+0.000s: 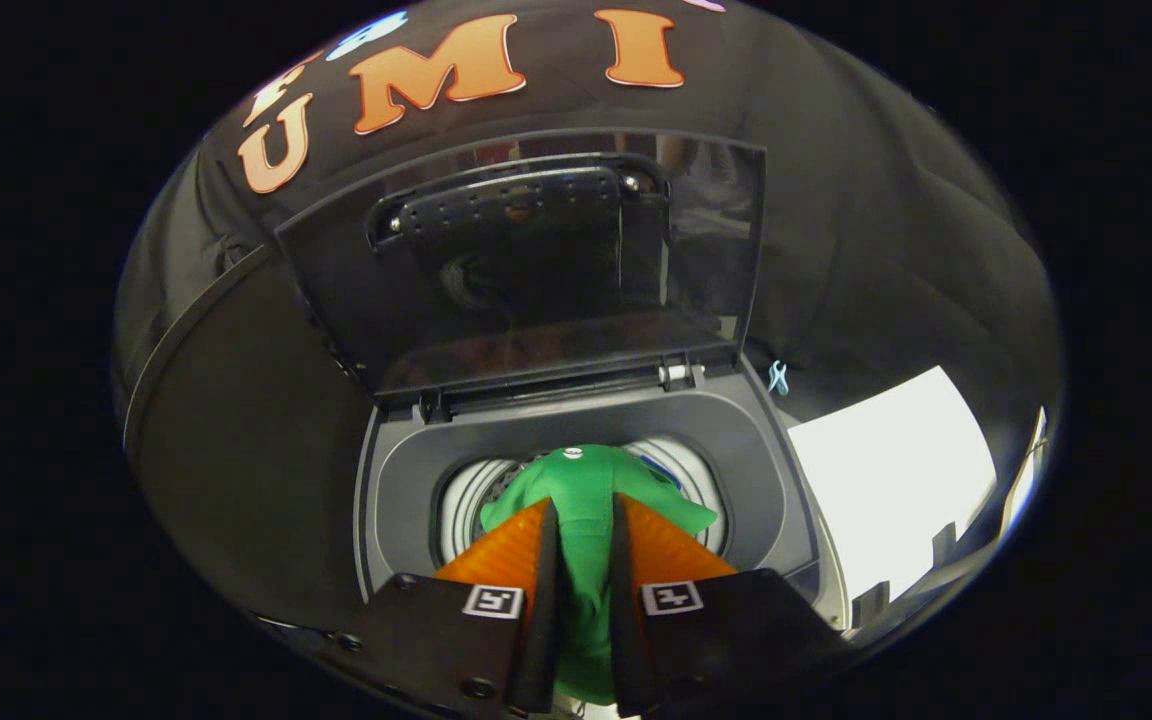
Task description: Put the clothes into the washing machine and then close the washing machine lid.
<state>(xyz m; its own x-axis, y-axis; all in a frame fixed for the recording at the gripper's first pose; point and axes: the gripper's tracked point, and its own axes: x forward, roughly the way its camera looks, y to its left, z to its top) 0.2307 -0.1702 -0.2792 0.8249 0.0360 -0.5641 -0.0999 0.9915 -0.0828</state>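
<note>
Above washer drum [476, 500]: tool [584, 525] pinching green garment [586, 490]; lid [526, 270] raised.

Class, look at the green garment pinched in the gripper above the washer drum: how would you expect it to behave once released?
The green garment bunches and folds between the gripper fingers, so it is probably floppy. It will likely slump into the drum rather than roll. Being cloth, it seems unlikely to break.

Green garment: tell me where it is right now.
In the gripper view the green garment is pinched between the gripper fingers, hanging over the washing machine drum opening, below the raised lid.
</note>
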